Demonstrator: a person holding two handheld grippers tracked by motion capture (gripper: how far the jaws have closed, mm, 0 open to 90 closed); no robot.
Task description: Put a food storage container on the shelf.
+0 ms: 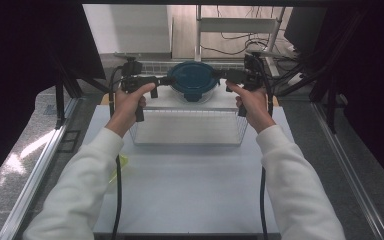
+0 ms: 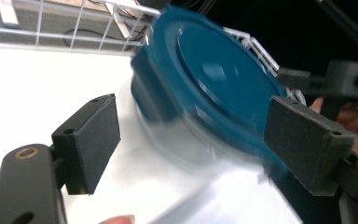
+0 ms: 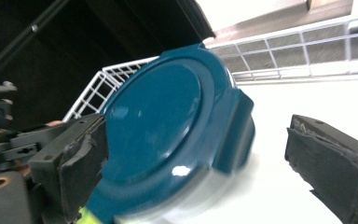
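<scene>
A round clear container with a teal lid [image 1: 192, 80] is at the far end of a white wire basket [image 1: 145, 136], over its white floor. My left gripper [image 1: 167, 80] is at the lid's left edge and my right gripper [image 1: 219, 75] at its right edge. In the left gripper view the lid [image 2: 214, 88] lies blurred between the two black pads of the left gripper [image 2: 193, 116], which stand apart from it. In the right gripper view the lid [image 3: 158, 121] fills the gap of the right gripper [image 3: 200, 135], whose jaws are wide and off it.
The basket stands on a pale table [image 1: 190, 195]. A yellow-green scrap [image 1: 121, 164] lies by the left sleeve. Metal rails [image 1: 40, 160] run along both sides, with dark frames and cables [image 1: 240, 42] behind the basket.
</scene>
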